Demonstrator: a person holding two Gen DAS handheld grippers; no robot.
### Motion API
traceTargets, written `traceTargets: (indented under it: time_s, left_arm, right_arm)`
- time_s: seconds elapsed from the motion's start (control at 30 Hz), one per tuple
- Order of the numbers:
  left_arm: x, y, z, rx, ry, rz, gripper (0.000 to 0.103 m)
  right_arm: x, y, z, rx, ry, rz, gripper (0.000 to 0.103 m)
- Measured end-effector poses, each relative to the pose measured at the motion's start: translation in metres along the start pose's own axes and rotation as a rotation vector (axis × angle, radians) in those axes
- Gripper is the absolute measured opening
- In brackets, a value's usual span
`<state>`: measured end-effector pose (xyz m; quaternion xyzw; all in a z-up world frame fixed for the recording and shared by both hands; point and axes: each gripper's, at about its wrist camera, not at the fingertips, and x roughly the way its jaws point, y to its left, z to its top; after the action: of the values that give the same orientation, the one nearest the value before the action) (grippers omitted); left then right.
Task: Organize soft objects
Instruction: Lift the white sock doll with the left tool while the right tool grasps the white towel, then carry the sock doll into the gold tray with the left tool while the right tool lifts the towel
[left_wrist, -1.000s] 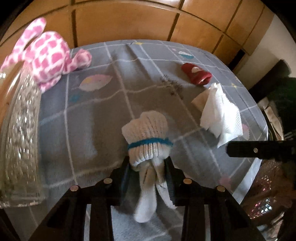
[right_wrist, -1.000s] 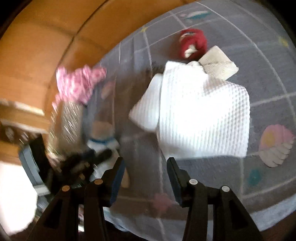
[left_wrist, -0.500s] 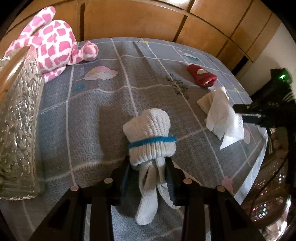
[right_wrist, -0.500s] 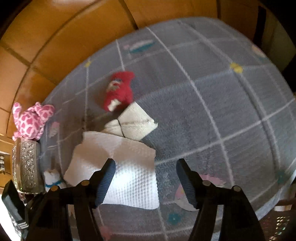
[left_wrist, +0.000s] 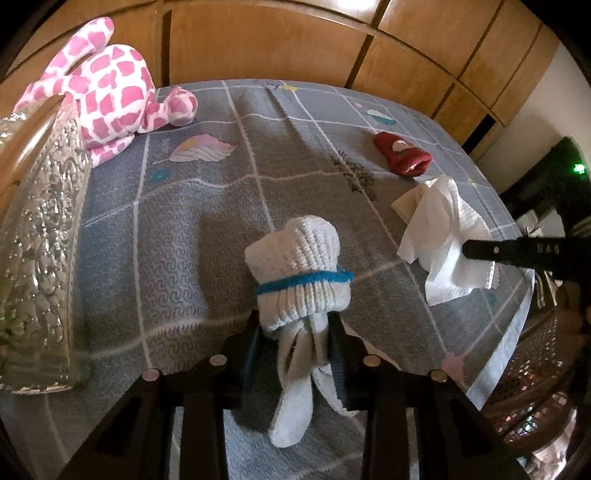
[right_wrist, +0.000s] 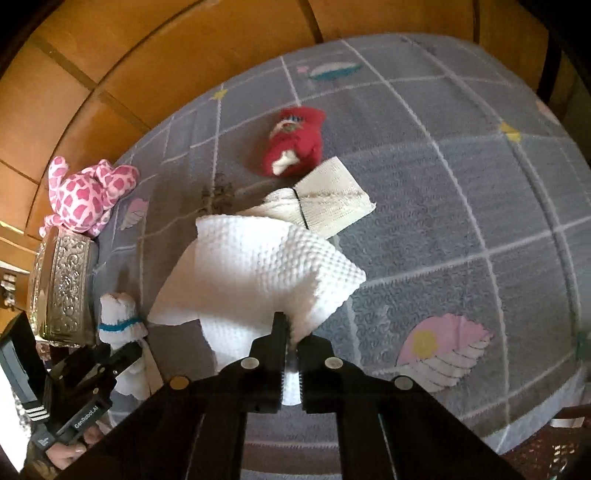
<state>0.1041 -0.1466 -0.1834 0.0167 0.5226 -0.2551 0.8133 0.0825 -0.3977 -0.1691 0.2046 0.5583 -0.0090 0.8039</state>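
pinching white waffle cloth (right_wrist: 258, 273) in right claw (right_wrist: 291, 354), left claw (left_wrist: 295, 339) clamped on rolled white sock (left_wrist: 299, 266)

Between the black fingers (left_wrist: 334, 345) of the left tool sits a white ribbed sock bundle (left_wrist: 301, 273) with a blue band. Beyond them, a grey bedspread (left_wrist: 207, 221) shows a white grid with pastel feather and shell motifs. Far left lies a pink-and-white patched plush toy (left_wrist: 110, 85), beside an embossed silver box (left_wrist: 40, 240). Right: a waffle-textured white cloth (right_wrist: 258, 273), a cream cloth (right_wrist: 328, 201), a red sock (right_wrist: 297, 140).
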Motion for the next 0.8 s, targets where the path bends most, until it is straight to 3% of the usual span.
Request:
traceTargets:
  time_s: [0.07, 0.17, 0.5, 0.63, 0.8]
  left_arm:
    - [-0.004, -0.003, 0.001, 0.016, -0.004, 0.008, 0.030]
    - [-0.009, -0.010, 0.008, 0.052, -0.010, 0.014, 0.030]
    - [-0.054, -0.015, 0.093, 0.098, -0.150, 0.055, 0.030]
    - [-0.079, 0.010, 0.135, 0.041, -0.218, 0.107, 0.030]
    - [-0.108, 0.064, 0.163, -0.061, -0.266, 0.188, 0.030]
  right_arm:
    - [0.005, 0.007, -0.005, -0.018, 0.008, -0.078, 0.004]
    - [0.016, 0.011, -0.011, -0.052, 0.025, -0.123, 0.005]
    - [0.015, 0.011, -0.017, -0.077, 0.020, -0.114, 0.007]
    - [0.018, 0.018, -0.018, -0.057, 0.024, -0.102, 0.007]
    - [0.014, 0.015, -0.017, -0.071, 0.025, -0.114, 0.007]
